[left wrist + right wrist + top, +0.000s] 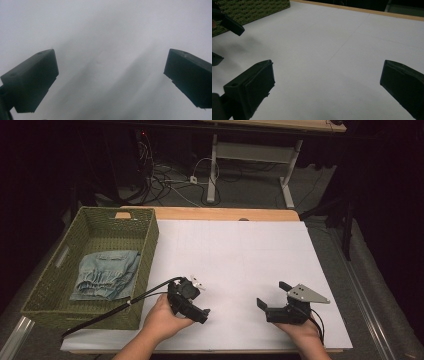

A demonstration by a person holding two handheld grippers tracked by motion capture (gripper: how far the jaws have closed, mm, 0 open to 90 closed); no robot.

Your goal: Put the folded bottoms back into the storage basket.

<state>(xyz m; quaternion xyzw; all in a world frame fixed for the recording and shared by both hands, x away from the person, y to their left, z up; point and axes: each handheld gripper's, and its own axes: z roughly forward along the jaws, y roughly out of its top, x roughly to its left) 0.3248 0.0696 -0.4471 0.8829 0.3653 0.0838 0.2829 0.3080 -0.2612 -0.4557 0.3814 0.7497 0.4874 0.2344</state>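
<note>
While both tools sit low over the white sheet, note the garment: the pale denim piece lies folded inside the green woven basket at table left, nothing gripping it. Your left gripper has its jaws spread wide and empty, close above bare paper in the left gripper view. Your right gripper is likewise wide open with nothing in it, jaws pointing toward the basket side.

Looks like the garment is either just dropped in or about to be fetched; can't tell which. If fetching: go in with the left tool, come over the basket's near-right wall rather than through it, drop jaws straight down onto the gathered waistband edge, pinch a fold, not a single layer.

Watch the left cable; it trails across the basket's corner and could snag the rim. Basket walls are tall, so lift high before crossing. Floor cables and desk legs beyond the table aren't in your way.
</note>
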